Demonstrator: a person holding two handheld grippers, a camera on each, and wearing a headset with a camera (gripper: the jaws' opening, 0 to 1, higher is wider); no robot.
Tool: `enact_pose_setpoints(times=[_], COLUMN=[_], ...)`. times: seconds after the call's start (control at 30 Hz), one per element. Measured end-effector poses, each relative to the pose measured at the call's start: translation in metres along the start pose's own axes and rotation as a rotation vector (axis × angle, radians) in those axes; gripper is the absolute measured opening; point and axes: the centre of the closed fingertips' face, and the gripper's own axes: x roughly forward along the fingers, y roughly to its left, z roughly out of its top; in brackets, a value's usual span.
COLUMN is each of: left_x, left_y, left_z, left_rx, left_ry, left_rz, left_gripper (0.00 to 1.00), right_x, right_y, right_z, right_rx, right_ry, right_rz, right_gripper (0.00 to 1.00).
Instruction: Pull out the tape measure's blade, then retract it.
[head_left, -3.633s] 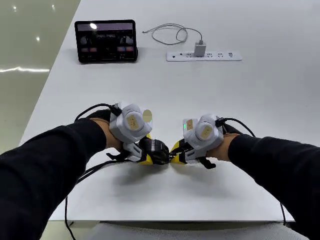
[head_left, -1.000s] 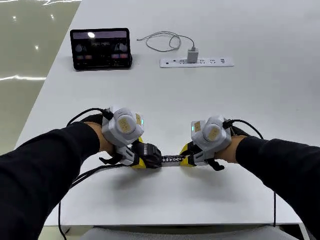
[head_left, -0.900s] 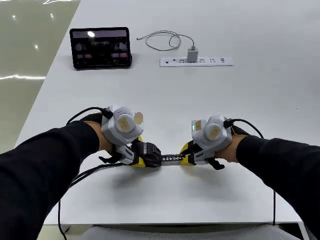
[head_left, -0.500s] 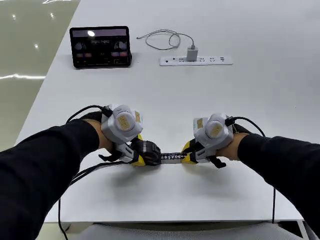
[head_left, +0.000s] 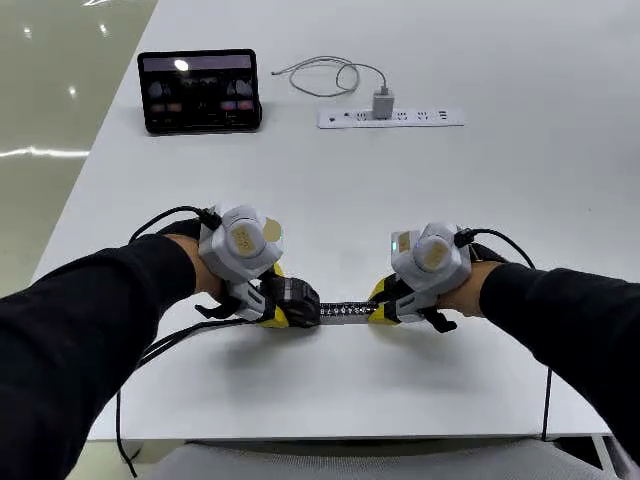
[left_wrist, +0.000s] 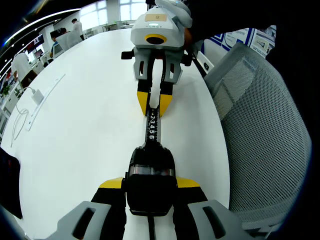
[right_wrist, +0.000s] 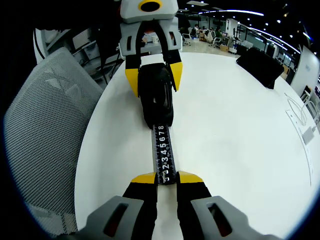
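— Where the head view looks down on the table (head_left: 420, 190), we find the tape (head_left: 293, 300) near its front edge, clamped at both flanks by the yellow jaw tips of the left gripper (left_wrist: 150, 183).

— We agree. The blade (right_wrist: 162, 150) runs a short way out of it, straight across to the right gripper (right_wrist: 166, 178), whose jaws stand narrow and pinch the blade's end. The hook at that end is hidden between them.

— From the right gripper view we read 2 up to 8 on the blade. From above, the figures are too small for us.

— We cannot tell whether the tape rests on the table or hangs just over it. From above, the hands and gripper bodies cover most of both claws.

— At the far side we make out a tablet (head_left: 198, 90) standing up, and well to its right a power strip (head_left: 390, 117) with a white charger plugged in and a looped cable (head_left: 325, 75). The tablet's screen is too blurred for us to read.

— Beside the table we see a grey mesh chair (left_wrist: 265, 130), cut off at the edge of both gripper views.
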Motion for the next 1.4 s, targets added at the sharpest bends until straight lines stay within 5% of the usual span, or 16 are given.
enact_pose_setpoints(times=[1.4], left_x=[0.000], left_y=[-0.001], left_z=[0.001], left_rx=[-0.007], left_ry=[-0.002], left_rz=[0.002], left_gripper=[0.32], right_x=[-0.015], right_y=[-0.001], right_z=[-0.018], right_rx=[0.020], right_ry=[0.007], right_rz=[-0.009], right_gripper=[0.09])
